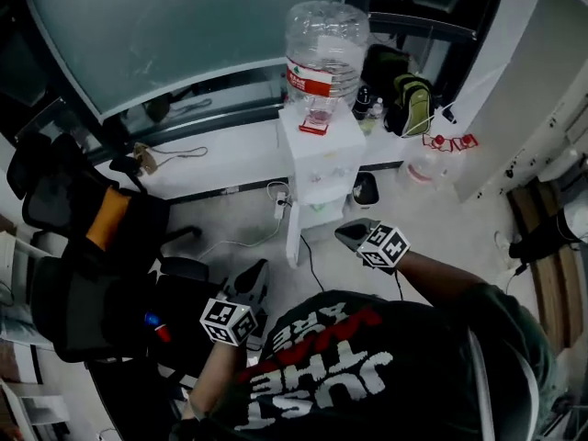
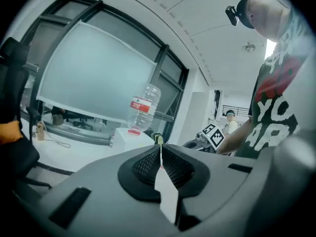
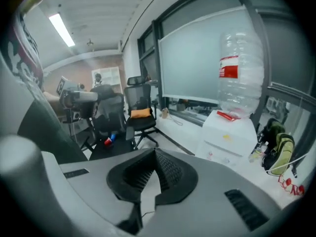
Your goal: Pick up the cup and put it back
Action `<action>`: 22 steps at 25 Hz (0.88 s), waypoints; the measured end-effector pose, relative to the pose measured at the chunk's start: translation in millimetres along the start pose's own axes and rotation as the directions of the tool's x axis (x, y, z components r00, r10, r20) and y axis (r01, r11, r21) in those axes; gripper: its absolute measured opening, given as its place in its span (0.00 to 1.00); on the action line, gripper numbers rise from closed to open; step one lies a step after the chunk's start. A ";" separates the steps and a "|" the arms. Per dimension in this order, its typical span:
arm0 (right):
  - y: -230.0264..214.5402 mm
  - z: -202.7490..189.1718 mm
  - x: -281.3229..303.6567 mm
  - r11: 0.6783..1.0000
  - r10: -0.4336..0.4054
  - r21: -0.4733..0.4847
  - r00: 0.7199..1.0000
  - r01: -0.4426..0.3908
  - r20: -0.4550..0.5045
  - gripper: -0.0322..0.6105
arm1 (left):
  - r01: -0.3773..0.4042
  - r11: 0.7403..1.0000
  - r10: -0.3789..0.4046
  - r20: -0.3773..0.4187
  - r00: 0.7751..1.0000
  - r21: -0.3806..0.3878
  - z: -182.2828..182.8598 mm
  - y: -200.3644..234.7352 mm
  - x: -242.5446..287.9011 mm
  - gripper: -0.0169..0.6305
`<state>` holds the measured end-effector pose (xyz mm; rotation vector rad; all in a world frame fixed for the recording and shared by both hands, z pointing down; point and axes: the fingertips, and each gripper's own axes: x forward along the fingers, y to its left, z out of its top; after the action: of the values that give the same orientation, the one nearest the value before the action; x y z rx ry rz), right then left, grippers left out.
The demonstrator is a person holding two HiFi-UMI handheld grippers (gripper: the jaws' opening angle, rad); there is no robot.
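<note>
No cup shows plainly in any view. My left gripper is held in the air at the lower left, in front of the person's chest. Its jaws are shut with nothing between them, and the pads meet in a thin line. My right gripper hangs to the right of it and points toward the white water dispenser. It is shut too and holds nothing. A large clear bottle with a red label stands upside down on the dispenser, also seen as the bottle in the right gripper view.
Black office chairs crowd the left, one with an orange cushion; a small red and blue object lies on a dark seat. A white ledge runs under the window. A green-black backpack sits right of the dispenser, a cable crosses the floor.
</note>
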<state>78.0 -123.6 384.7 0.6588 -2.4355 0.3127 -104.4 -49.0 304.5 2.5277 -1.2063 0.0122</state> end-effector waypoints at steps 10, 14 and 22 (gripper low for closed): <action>-81.6 34.7 -159.7 0.996 -0.082 0.067 0.964 0.067 0.252 0.10 | 0.102 0.991 -0.109 0.070 0.992 0.087 63.2 -110.1 116.2 0.06; -103.8 41.8 -211.4 0.999 -0.048 0.026 0.953 0.042 0.298 0.10 | 0.086 0.996 -0.090 0.117 0.989 0.037 72.0 -149.6 162.0 0.06; -120.0 44.8 -250.2 0.999 -0.012 0.036 0.926 -0.002 0.378 0.10 | 0.065 0.996 -0.072 0.121 0.990 0.068 83.7 -188.2 191.1 0.06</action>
<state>295.0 -145.7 207.5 0.8029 -2.7995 0.2449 148.8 -109.0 198.5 2.6588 -1.1814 -0.1262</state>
